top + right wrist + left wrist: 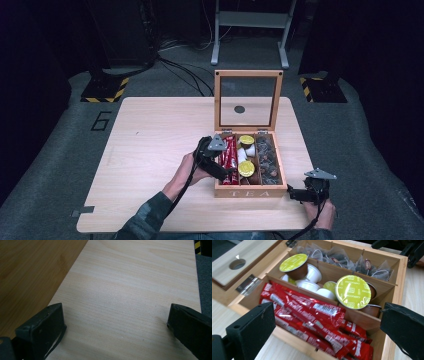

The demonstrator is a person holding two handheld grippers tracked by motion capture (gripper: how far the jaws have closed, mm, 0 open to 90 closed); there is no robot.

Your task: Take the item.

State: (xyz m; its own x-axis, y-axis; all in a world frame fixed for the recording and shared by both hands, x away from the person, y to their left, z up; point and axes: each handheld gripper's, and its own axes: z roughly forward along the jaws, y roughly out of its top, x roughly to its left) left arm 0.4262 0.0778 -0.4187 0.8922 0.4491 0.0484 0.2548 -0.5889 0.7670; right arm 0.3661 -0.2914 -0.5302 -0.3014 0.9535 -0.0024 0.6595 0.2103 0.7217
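The person's left forearm (150,212), in a dark sleeve, reaches forward and to the right from the near edge. Its hand (192,167) grips the left gripper (220,167), tipped downward with its jaws spread wide apart and nothing between them. The right hand (322,212) sits low at the near right, holding the right gripper (295,194) level, pointing left, jaws likewise wide apart.

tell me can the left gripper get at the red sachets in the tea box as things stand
Probably yes: the left gripper hangs open right over the red sachets, the lid stands up, and nothing covers that compartment.
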